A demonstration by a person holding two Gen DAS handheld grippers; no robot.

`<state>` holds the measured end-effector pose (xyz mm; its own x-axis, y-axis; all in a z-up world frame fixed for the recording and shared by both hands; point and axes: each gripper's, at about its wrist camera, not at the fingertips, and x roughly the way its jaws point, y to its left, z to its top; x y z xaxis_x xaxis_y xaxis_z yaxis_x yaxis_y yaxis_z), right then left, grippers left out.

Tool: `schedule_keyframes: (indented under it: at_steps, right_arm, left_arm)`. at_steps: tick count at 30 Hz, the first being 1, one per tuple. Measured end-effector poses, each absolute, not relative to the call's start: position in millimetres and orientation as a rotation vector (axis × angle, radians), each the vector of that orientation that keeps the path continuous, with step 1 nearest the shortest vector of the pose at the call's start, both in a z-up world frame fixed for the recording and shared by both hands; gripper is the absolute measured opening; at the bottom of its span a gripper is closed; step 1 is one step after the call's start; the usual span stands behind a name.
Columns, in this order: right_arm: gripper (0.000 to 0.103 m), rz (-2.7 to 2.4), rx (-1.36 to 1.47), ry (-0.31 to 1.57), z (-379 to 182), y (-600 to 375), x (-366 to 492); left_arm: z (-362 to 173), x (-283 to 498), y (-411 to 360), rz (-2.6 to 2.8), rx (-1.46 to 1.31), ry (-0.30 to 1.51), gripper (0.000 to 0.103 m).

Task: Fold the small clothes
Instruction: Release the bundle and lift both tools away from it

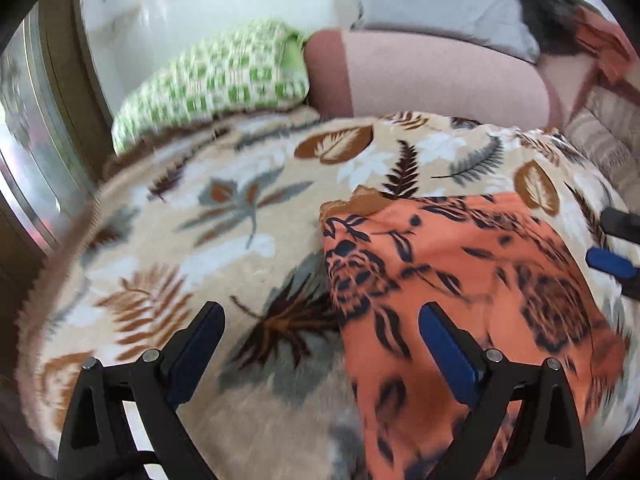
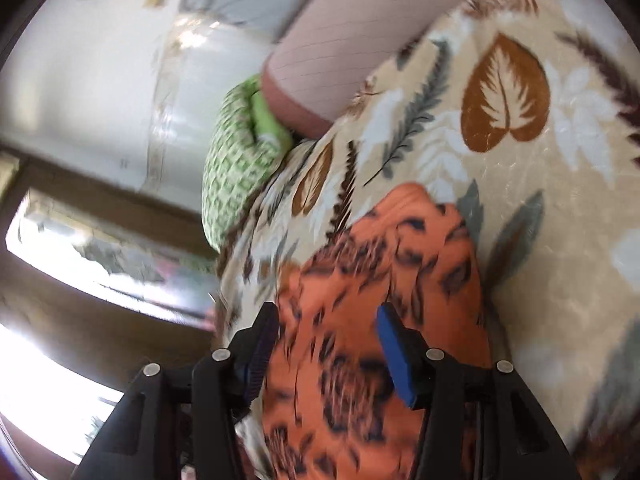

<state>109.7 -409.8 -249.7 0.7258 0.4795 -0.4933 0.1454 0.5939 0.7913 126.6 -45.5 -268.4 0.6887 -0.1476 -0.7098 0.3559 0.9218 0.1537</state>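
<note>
Looking along the left wrist view first, the left gripper (image 1: pixel 320 344) hangs with its jaws spread wide and holding nothing, above a beige fleece bedspread printed with brown and grey leaves (image 1: pixel 168 216). The orange garment with a dark leaf-and-tiger print (image 1: pixel 460 280) lies flat on that bedspread, ahead and to the right of the jaws; its near left edge runs between them, so the right blue-padded finger (image 1: pixel 448 356) sits over cloth while the left one is over bare bedspread. The garment's long axis seems to run from the near side up toward the far right. At the right rim, the other tool's blue pad shows just beside the garment's far-right edge. A green-and-white checked pillow (image 1: pixel 216 84) and a pale pink bolster (image 1: pixel 424 76) lie well beyond.

From the right wrist view, the right gripper (image 2: pixel 328 344) is likewise released, jaws apart, empty. Here the garment lies directly under and ahead of the jaws, stretching away toward a rounded far end (image 2: pixel 412 200). Motion blur hides whether either pad touches cloth. By my judgement, the right gripper is the better centred on the garment for a pinch.
</note>
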Motion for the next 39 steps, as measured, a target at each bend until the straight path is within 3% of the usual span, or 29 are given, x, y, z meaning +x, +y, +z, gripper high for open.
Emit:
schedule_keyframes:
  at_steps: [3,10,19,22,39]
  right_arm:
    - [0.055,0.221,0.907,0.769,-242.3,-397.2,78.1]
    - [0.057,0.112,0.935,0.917,-288.5,-380.3,41.6]
    - [0.059,0.146,0.879,0.85,-246.0,-368.2,-5.1]
    - [0.064,0.12,0.795,0.803,-220.4,-361.9,-20.1]
    - [0.064,-0.092,0.343,0.594,-120.1,-301.5,-68.3]
  left_arm:
    - [-272.9,95.4,-44.8,-0.278,0.323,0.755,0.098]
    - [-303.5,75.8,-45.4,-0.33,0.324,0.904,0.099]
    - [-240.0,39.5,-22.2,-0.304,0.265,0.747,0.099]
    - [-217.6,28.3,-17.6,-0.29,0.264,0.696,0.099]
    - [-133.1,-27.0,-3.9,-0.237,0.243,0.519,0.099]
